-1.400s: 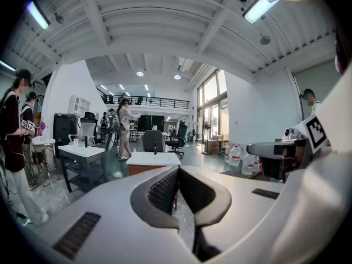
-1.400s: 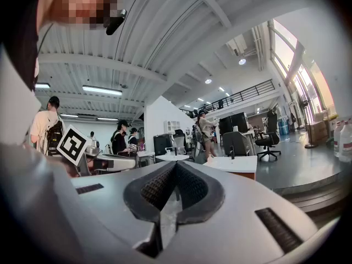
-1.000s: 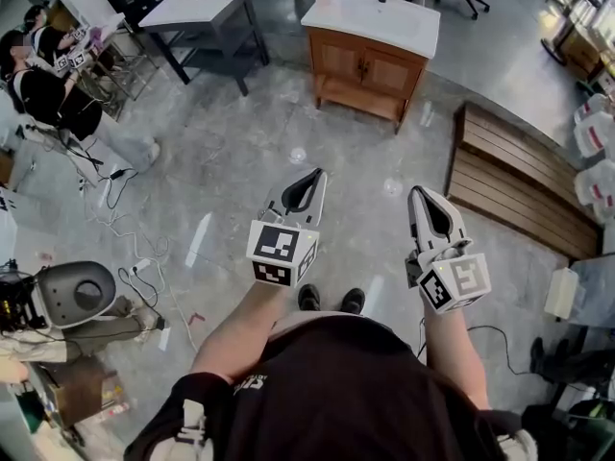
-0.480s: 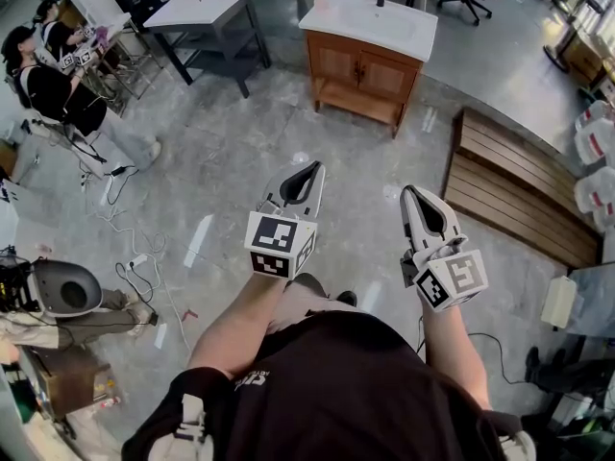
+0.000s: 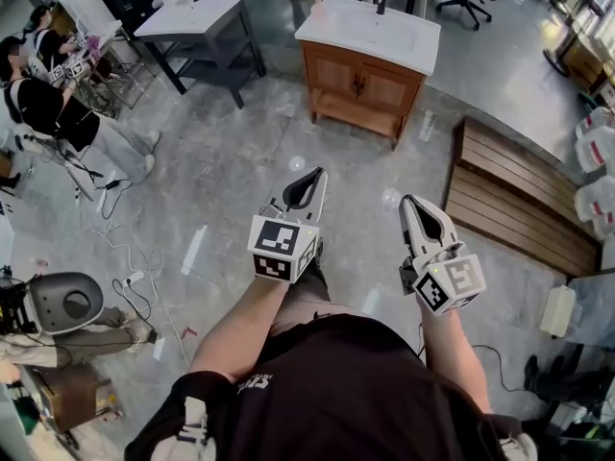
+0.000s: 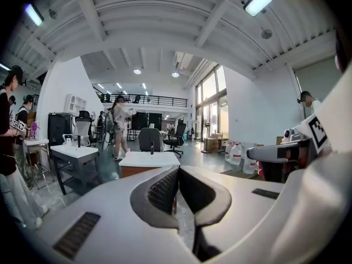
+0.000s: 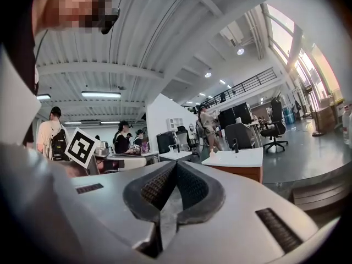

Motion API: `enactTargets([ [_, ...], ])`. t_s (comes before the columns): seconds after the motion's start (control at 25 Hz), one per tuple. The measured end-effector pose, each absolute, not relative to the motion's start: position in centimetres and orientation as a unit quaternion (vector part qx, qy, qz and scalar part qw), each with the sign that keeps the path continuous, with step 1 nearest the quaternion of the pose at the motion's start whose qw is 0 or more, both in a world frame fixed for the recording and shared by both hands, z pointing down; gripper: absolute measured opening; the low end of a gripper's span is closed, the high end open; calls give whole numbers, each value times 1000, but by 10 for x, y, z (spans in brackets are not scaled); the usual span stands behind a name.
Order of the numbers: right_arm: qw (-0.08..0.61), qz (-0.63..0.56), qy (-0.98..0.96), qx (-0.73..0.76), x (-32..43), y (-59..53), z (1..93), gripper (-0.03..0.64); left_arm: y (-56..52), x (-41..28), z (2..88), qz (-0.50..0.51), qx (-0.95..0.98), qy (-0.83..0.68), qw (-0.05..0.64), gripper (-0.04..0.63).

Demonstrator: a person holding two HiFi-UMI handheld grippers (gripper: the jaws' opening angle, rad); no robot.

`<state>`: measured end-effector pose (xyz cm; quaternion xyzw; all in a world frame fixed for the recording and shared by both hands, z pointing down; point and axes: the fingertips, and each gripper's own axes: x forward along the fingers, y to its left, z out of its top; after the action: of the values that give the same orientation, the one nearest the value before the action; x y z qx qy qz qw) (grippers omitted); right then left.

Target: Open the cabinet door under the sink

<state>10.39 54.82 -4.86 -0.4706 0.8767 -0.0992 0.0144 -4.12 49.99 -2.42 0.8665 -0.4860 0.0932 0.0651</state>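
Observation:
A wooden sink cabinet with a white basin top and two shut doors stands across the floor, well ahead of both grippers. It shows small beyond the jaws in the left gripper view as cabinet and in the right gripper view as cabinet. My left gripper is shut and empty, held out at the centre. To its right my right gripper is likewise shut with nothing in it. Both point toward the cabinet, far from it.
A dark-framed white table stands left of the cabinet. A slatted wooden platform lies to the right with water bottles beyond it. People sit at the far left. Cables trail over the floor at left.
Both grippers and the person have moved forward over the floor toward the cabinet, which shows slightly larger and lower in the head view. The jaws stay shut.

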Motion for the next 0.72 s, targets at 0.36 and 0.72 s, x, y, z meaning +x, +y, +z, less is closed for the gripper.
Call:
enactTargets([
  [0.36, -13, -117, 864, -489, 40, 384, -33, 13, 327, -91, -9, 96, 882, -456, 74, 18],
  [0.72, -37, -150, 866, -476, -18, 272, 1, 14, 208, -135, 20, 116, 887, -436, 101, 18],
])
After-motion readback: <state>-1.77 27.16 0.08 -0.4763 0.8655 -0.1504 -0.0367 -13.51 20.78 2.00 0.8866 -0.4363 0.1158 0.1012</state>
